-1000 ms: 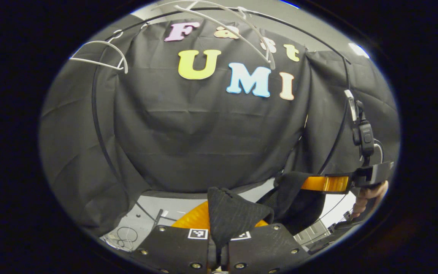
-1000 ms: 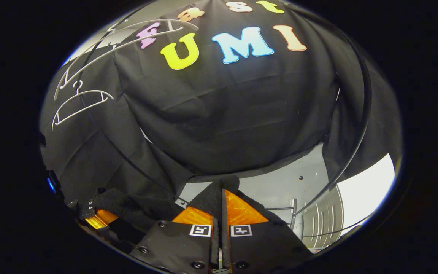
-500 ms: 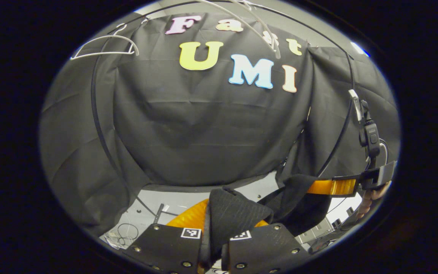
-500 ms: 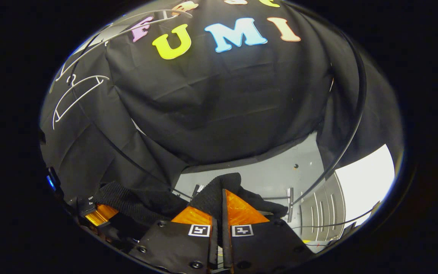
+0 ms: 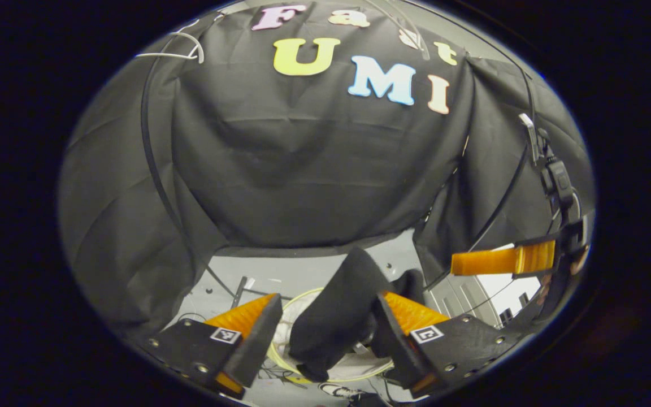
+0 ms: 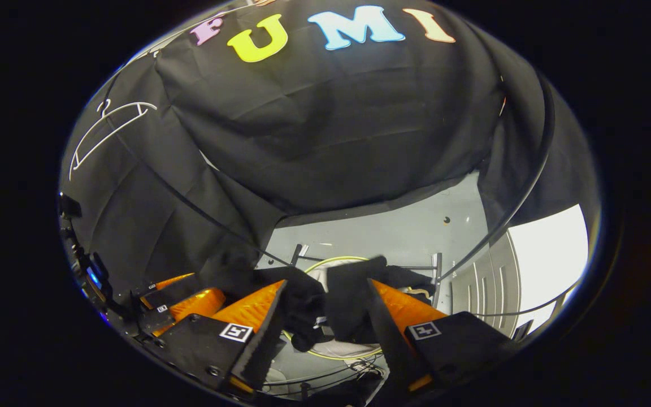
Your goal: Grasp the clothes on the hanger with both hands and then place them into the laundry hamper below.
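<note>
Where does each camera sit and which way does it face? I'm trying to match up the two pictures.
Left gripper view: rides the left gripper, looks down-forward at the black garment over the laundry hamper; its own spread fingers show, plus the right gripper.
Right gripper view: rides the right gripper, same aim; own open fingers and the left gripper show.
Shared: garment, hamper, white hanger.

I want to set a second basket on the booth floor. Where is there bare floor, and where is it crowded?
Bare grey floor lies between the wall cloth's hem and the hamper rim. It is crowded below: the black garment hangs between the open left gripper fingers over the hamper, and cables lie at the left.
</note>
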A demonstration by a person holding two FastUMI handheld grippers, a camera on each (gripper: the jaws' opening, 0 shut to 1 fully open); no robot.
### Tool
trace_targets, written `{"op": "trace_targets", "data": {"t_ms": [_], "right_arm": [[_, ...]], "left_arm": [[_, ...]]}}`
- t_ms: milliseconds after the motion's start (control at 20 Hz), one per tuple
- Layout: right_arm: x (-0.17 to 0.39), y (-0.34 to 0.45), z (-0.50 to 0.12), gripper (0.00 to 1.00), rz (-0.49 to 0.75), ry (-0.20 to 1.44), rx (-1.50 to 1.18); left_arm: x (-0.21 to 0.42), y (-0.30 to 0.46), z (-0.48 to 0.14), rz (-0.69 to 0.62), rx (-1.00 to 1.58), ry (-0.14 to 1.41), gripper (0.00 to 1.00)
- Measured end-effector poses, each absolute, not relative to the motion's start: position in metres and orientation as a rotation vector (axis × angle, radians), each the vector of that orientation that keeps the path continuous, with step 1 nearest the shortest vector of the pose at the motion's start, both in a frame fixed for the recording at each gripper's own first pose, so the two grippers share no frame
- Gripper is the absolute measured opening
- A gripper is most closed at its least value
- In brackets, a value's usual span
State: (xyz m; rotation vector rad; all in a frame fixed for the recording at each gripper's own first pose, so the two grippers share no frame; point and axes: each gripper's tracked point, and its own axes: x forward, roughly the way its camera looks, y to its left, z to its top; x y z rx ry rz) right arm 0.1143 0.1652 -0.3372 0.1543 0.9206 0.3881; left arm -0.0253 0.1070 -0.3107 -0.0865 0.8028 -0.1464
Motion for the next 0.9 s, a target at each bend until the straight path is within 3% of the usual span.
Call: {"op": "trace_targets", "data": {"t_ms": [50, 100, 250, 500, 900], "right_arm": [[0.112, 0.164, -0.336, 0.89, 0.386, 0.917, 0.153], [0.111, 0.161, -0.336, 0.99, 0.379, 0.915, 0.151], [0.109, 0.145, -0.317, 0.98, 0.346, 0.866, 0.165], [0.124, 0.101, -0.270, 0.98, 0.259, 0.696, 0.152], [0.152, 0.039, -0.144, 0.98, 0.238, 0.362, 0.148]], "left_arm": [[-0.029, 0.106, -0.315, -0.153, -0.082, 0.829, 0.96], [-0.035, 0.111, -0.315, -0.150, -0.074, 0.844, 0.96], [-0.043, 0.124, -0.297, -0.099, -0.076, 0.814, 0.96], [-0.061, 0.148, -0.213, 0.009, -0.045, 0.678, 0.95], [-0.064, 0.126, -0.005, 0.137, 0.015, 0.362, 0.94]]}}
